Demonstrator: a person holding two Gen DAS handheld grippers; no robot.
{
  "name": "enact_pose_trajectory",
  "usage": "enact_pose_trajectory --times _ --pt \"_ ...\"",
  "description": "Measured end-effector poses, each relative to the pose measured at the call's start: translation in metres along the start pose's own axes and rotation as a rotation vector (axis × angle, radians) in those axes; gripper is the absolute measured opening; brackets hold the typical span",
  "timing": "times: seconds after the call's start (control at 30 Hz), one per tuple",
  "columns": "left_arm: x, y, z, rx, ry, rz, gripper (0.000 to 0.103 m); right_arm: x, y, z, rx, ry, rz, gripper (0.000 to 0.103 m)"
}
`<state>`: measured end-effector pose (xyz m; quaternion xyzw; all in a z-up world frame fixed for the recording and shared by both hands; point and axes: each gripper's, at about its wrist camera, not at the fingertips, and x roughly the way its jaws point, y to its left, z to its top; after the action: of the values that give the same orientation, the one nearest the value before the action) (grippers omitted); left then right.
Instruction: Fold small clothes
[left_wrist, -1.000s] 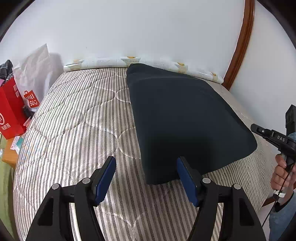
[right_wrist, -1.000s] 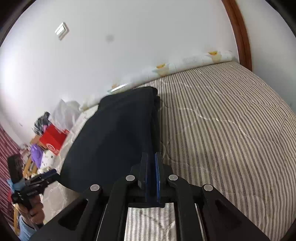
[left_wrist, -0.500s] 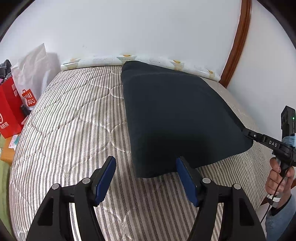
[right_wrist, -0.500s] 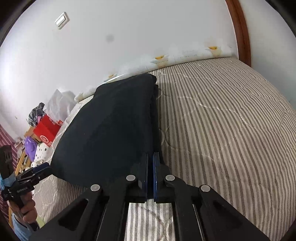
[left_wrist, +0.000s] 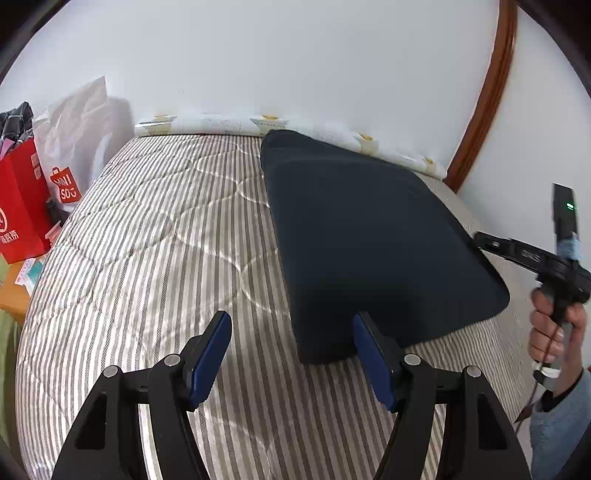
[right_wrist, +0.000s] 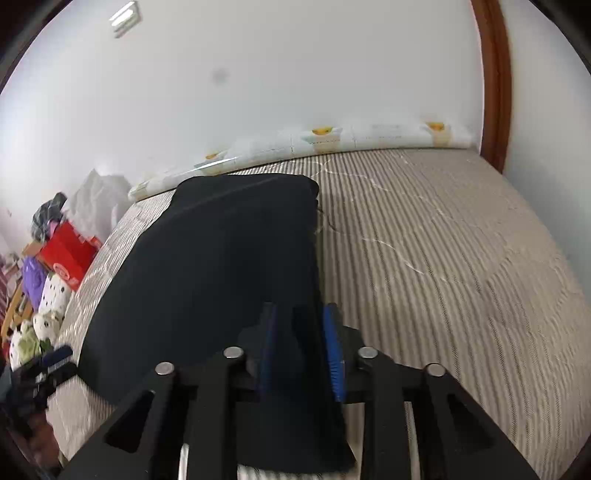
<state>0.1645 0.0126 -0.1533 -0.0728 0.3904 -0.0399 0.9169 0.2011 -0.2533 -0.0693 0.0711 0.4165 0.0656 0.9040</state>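
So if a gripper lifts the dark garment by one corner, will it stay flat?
Probably not. The dark garment lies limp on the mattress, so it should droop. Being folded in layers, it may fall open.

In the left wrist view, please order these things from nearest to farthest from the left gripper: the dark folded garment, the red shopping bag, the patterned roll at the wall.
1. Dark folded garment: its near corner lies beside the left gripper, to the right.
2. Red shopping bag: far left, beside the bed.
3. Patterned roll: far end, against the wall.
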Motion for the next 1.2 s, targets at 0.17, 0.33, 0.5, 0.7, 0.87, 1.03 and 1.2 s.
enact_pose_trajectory --times 0.17,0.33,0.5,0.7,0.87,1.03,1.2 --pt "0.011 0.002 0.012 0.015 -0.002 0.014 0.066 0.032 0.010 0.021 -0.012 0.064 -0.040 0.018" --pt "0.020 0.008 0.019 -0.007 0.002 -0.004 0.066 0.028 0.001 0.019 -0.014 0.008 -0.042 0.003" --pt "0.022 0.008 0.019 0.009 0.005 -0.022 0.066 0.020 -0.004 0.017 -0.004 -0.006 -0.038 0.003" --pt "0.020 0.008 0.016 -0.004 0.008 -0.027 0.066 -0.011 0.009 0.012 -0.030 -0.049 -0.053 0.004" --pt "0.016 0.002 0.011 0.008 0.007 -0.016 0.066 -0.013 0.014 -0.002 -0.053 -0.015 -0.058 0.004" --pt "0.011 -0.005 0.005 0.027 0.020 -0.001 0.066 -0.014 0.016 -0.025 -0.075 0.018 -0.085 0.004" --pt "0.005 -0.009 0.001 0.051 0.016 0.044 0.066 -0.013 0.008 -0.037 -0.104 0.047 -0.150 0.004"
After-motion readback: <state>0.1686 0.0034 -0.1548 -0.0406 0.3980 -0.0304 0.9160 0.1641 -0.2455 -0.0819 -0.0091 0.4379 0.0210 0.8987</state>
